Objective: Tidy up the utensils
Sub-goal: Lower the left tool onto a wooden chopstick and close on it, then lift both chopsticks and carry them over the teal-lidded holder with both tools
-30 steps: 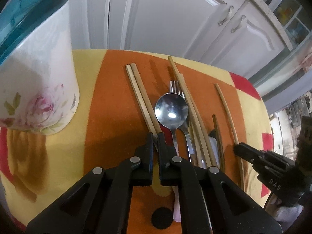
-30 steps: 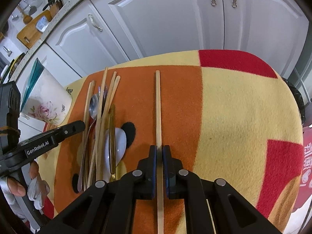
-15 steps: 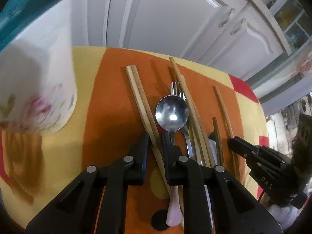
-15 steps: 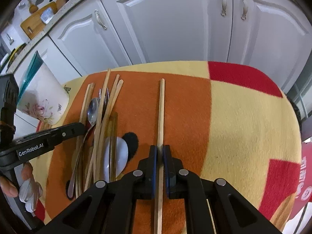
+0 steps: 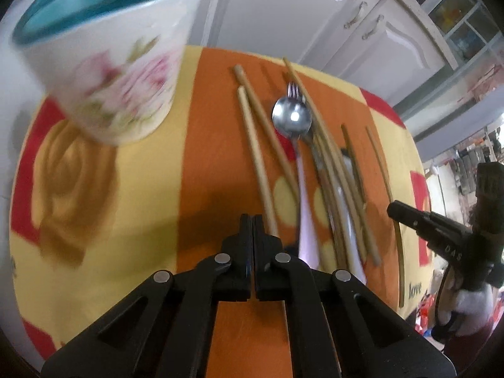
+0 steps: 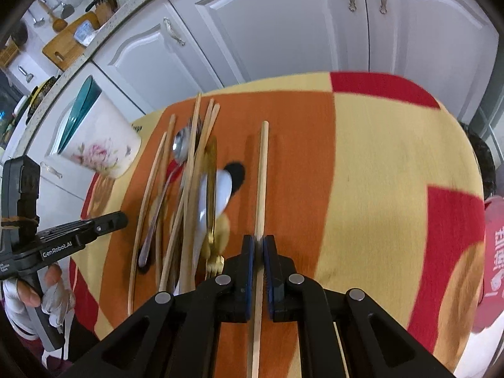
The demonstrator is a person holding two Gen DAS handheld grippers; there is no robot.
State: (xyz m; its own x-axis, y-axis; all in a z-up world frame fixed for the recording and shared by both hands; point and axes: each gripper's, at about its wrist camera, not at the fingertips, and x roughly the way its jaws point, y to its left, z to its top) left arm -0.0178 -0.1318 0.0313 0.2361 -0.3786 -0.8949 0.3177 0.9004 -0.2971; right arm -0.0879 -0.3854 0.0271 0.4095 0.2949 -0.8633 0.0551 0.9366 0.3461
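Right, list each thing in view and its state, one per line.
Left gripper: shut, holding nothing visible.
Right gripper: shut on a single chopstick.
Cup: upright on the cloth, contents hidden.
Metal spoon: lying flat, bowl up, among the loose chopsticks.
White spoon: lying flat under a gold utensil.
Cabinet doors: closed.

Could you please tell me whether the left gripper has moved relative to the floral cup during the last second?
Yes. The left gripper has pulled back and leftward: the floral cup now shows whole, rim included, and the jaws, open half a second ago, are shut.
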